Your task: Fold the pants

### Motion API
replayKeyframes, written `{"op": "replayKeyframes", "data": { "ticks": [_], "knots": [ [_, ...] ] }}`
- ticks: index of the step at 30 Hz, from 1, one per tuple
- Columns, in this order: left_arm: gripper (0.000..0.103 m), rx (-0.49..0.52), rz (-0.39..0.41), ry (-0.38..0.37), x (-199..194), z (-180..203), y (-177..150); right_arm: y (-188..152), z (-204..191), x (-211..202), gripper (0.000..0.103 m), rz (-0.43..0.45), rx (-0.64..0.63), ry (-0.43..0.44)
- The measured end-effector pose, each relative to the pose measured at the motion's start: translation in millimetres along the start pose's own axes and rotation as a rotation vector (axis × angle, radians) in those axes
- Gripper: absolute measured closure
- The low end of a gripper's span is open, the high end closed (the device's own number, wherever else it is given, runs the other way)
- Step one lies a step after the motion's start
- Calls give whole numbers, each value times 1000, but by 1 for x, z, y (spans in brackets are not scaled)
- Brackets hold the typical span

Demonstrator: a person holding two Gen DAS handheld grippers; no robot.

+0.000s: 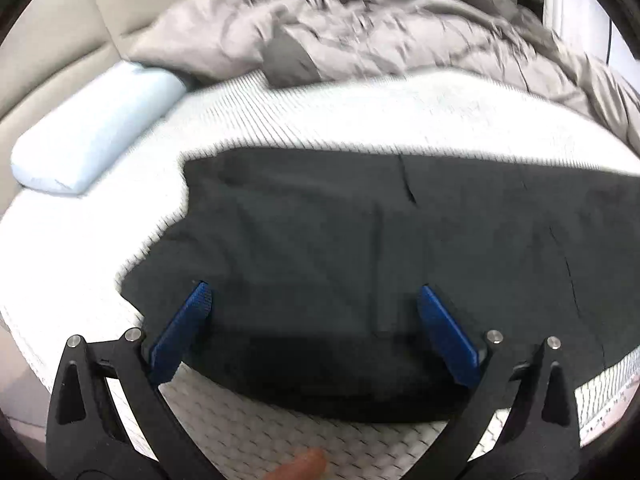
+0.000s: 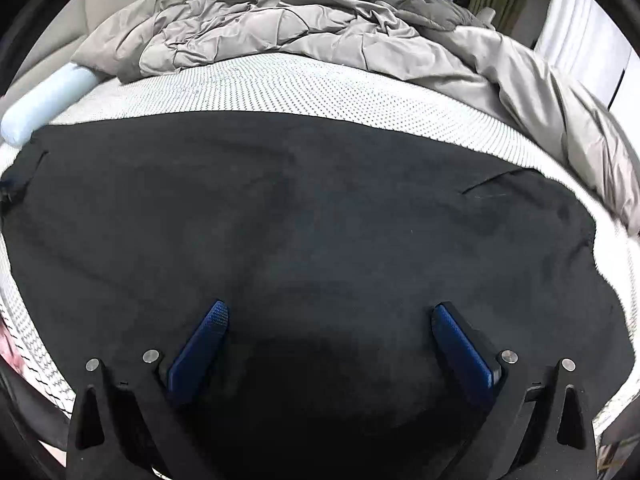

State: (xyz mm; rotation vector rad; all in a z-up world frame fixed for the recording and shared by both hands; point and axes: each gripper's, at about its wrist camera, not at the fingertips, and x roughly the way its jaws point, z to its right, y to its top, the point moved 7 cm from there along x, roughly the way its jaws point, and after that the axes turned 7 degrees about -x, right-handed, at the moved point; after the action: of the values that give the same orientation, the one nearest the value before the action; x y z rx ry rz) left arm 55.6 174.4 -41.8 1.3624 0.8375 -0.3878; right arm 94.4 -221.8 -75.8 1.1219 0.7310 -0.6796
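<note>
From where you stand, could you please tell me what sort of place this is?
Most likely a bedroom: the dark pants lie spread on a bed's white patterned mattress, with a rumpled grey duvet and a pale blue pillow behind them.

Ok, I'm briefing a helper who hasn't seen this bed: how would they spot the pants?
Start at the white patterned mattress. A rumpled grey duvet is heaped at its far side, a pale blue pillow at the left. The pants lie flat along the near edge, the only black thing.
</note>
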Motion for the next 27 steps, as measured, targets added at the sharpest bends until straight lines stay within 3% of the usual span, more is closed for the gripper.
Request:
{"op": "replayKeyframes", "data": {
  "ticks": [2, 3, 4, 6, 8, 10, 13, 17, 19, 22, 27],
  "knots": [
    [1, -24, -5, -42, 7, -7, 11, 4, -6, -2, 1, 7, -18, -2],
    [10, -28, -39, -77, 16, -9, 12, 6, -9, -1, 1, 10, -25, 5],
    [34, -30, -70, -84, 24, -13, 12, 5, -9, -3, 1, 11, -29, 10],
    [56, -21, -122, -46, 39, -28, 11, 5, -11, -4, 1, 13, -41, 10],
    [76, -31, -108, -49, 43, -45, 10, 3, -9, -5, 1, 13, -40, 15],
    [102, -69, -99, 9, 42, -70, 11, 1, -8, -6, 1, 14, -37, 20],
    [102, -130, -94, -23, 32, -81, 11, 0, -7, -7, 1, 17, -35, 19],
    [99, -84, -62, -121, 17, -49, 21, 5, -11, -14, 1, 41, -37, 28],
    [97, -57, -93, -111, 33, -34, 31, 10, -13, -18, 1, 62, -36, 33],
    [97, -65, -138, -8, 68, -43, 32, 16, -20, -19, 1, 72, -34, 66],
    [97, -173, -125, -38, 62, -76, 35, 11, -20, -11, 1, 30, -71, 23]
  ]
}}
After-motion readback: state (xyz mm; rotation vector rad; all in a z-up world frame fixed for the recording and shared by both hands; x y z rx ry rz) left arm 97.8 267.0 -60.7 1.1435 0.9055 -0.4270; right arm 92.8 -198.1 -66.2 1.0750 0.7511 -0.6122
